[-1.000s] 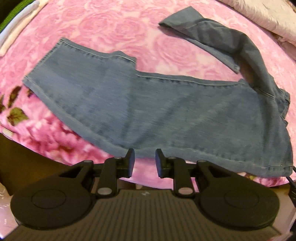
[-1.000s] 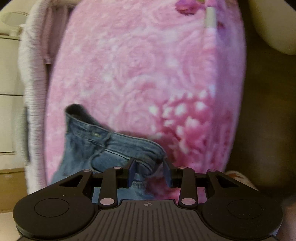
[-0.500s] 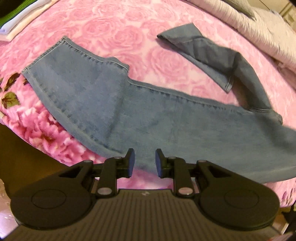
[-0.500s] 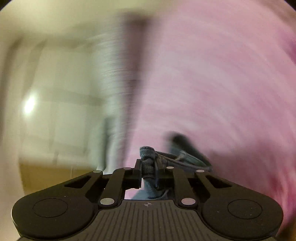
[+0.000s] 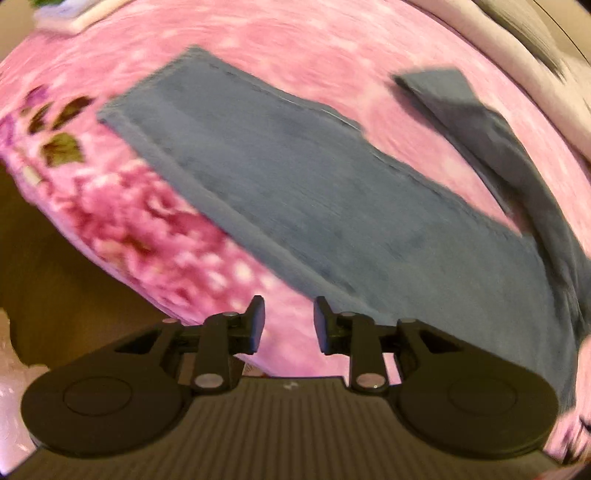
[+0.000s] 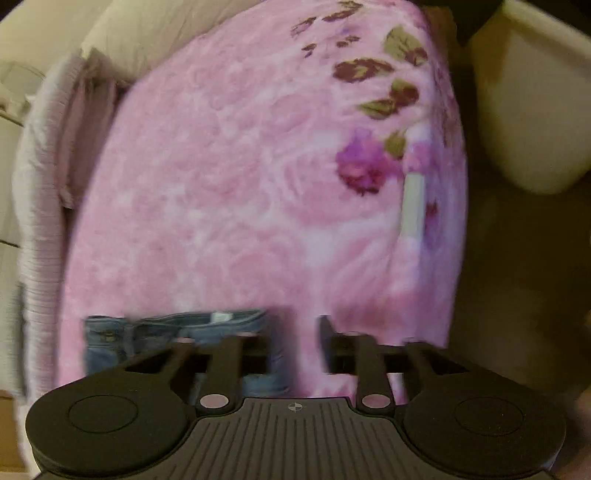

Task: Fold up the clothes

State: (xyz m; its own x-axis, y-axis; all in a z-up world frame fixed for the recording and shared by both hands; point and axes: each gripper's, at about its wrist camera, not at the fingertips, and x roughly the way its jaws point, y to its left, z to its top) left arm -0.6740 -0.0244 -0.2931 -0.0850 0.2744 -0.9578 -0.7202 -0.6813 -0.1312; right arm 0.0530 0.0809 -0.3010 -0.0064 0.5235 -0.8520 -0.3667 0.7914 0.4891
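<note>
Blue jeans [image 5: 314, 192] lie spread on a pink floral blanket [image 5: 295, 48], one leg flat and running from upper left to lower right, the other leg [image 5: 476, 125] folded back at the upper right. My left gripper [image 5: 289, 319] hovers open over the blanket's front edge, just short of the jeans' near hem. In the right wrist view the jeans' waistband [image 6: 177, 325] lies flat at the lower left. My right gripper [image 6: 295, 332] is open just to the right of it, holding nothing.
The blanket [image 6: 258, 166] covers a bed with a drop-off to dark floor at the front and right. Pale quilted bedding [image 5: 517, 33] lies at the far right, and folded light clothes [image 5: 70, 14] sit at the far left corner. A cream rounded object [image 6: 532, 110] stands beside the bed.
My right gripper was shut on the waistband half a second ago; it has let go and the waistband now lies flat. The left gripper swung left along the near hem, staying open.
</note>
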